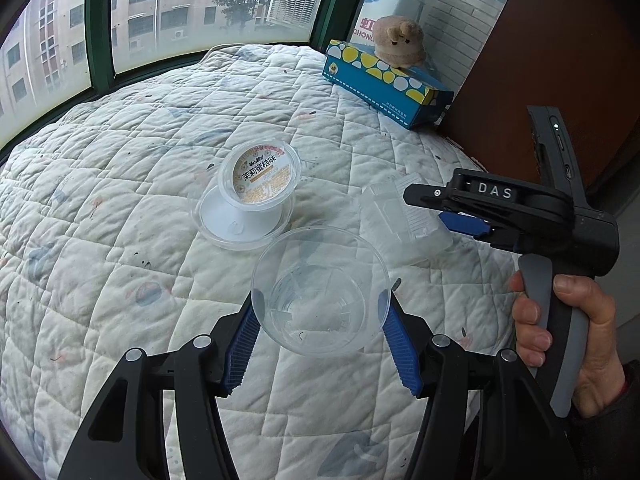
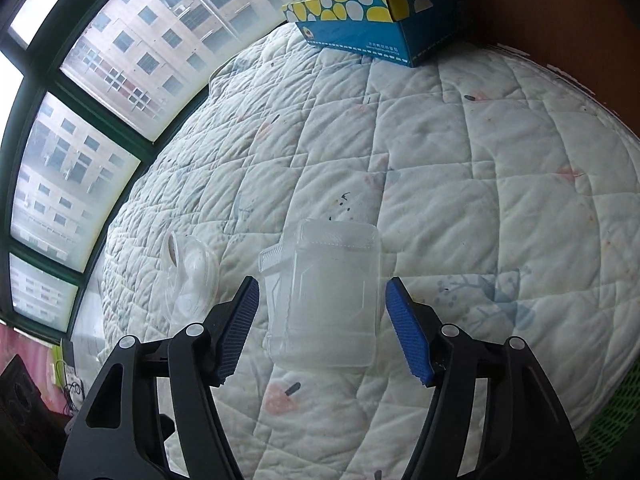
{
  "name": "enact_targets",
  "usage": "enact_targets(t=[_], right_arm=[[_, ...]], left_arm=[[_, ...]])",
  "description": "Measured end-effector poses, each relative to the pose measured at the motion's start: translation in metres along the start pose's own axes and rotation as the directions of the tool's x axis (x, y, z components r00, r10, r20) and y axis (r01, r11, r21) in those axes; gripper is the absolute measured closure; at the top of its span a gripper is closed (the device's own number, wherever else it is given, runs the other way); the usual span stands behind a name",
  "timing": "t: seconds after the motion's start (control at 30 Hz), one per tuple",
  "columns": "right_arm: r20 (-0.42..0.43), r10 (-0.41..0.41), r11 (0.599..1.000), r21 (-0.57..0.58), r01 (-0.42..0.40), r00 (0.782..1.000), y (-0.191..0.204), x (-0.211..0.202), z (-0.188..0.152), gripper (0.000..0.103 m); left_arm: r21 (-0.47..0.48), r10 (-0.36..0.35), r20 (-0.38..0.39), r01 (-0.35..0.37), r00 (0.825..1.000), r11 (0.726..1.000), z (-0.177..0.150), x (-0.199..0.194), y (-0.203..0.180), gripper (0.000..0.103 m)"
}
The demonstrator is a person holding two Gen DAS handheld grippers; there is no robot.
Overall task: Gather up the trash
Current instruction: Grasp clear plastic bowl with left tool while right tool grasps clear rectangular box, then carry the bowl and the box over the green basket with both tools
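Note:
A clear round plastic bowl point(image 1: 320, 292) sits between the fingers of my left gripper point(image 1: 320, 300), whose blue pads touch its sides. Beyond it lies a clear cup with an orange-labelled lid point(image 1: 256, 178), tipped on its side. A frosted square plastic container point(image 1: 400, 216) lies to the right, with my right gripper point(image 1: 436, 210) around it. In the right wrist view the container point(image 2: 324, 300) lies between the open jaws of the right gripper point(image 2: 320, 294), with gaps on both sides. The tipped cup point(image 2: 192, 276) is at its left.
Everything lies on a white quilted cover point(image 1: 120, 200). A blue and yellow tissue box point(image 1: 384, 80) with a beige plush toy point(image 1: 398, 42) on it stands at the far right. Windows run behind. A brown wall point(image 1: 560, 60) is to the right.

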State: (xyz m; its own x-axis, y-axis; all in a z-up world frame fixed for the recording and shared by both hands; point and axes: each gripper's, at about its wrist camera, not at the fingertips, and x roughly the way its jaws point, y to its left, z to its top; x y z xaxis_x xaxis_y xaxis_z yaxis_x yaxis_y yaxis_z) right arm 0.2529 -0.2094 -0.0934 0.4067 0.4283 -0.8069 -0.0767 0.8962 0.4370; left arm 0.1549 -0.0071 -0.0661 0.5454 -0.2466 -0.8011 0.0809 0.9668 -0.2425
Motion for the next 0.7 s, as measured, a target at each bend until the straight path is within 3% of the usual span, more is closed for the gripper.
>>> enact_targets(t=[0.17, 0.37, 0.7], right_arm=[[-0.012, -0.016, 1.000, -0.010, 0.016, 1.000, 0.002, 0.010, -0.001, 0.048], [0.019, -0.031, 0.999, -0.026, 0.032, 0.999, 0.002, 0.002, -0.005, 0.050], [0.101, -0.036, 0.998, -0.039, 0.041, 0.994, -0.011, -0.058, -0.027, 0.050]], left_arm=[[-0.010, -0.004, 0.000, 0.004, 1.000, 1.000, 0.000, 0.000, 0.002, 0.046], [-0.012, 0.001, -0.009, -0.001, 1.000, 1.000, -0.001, 0.001, 0.000, 0.046], [-0.004, -0.009, 0.011, 0.009, 1.000, 1.000, -0.002, -0.009, -0.010, 0.046]])
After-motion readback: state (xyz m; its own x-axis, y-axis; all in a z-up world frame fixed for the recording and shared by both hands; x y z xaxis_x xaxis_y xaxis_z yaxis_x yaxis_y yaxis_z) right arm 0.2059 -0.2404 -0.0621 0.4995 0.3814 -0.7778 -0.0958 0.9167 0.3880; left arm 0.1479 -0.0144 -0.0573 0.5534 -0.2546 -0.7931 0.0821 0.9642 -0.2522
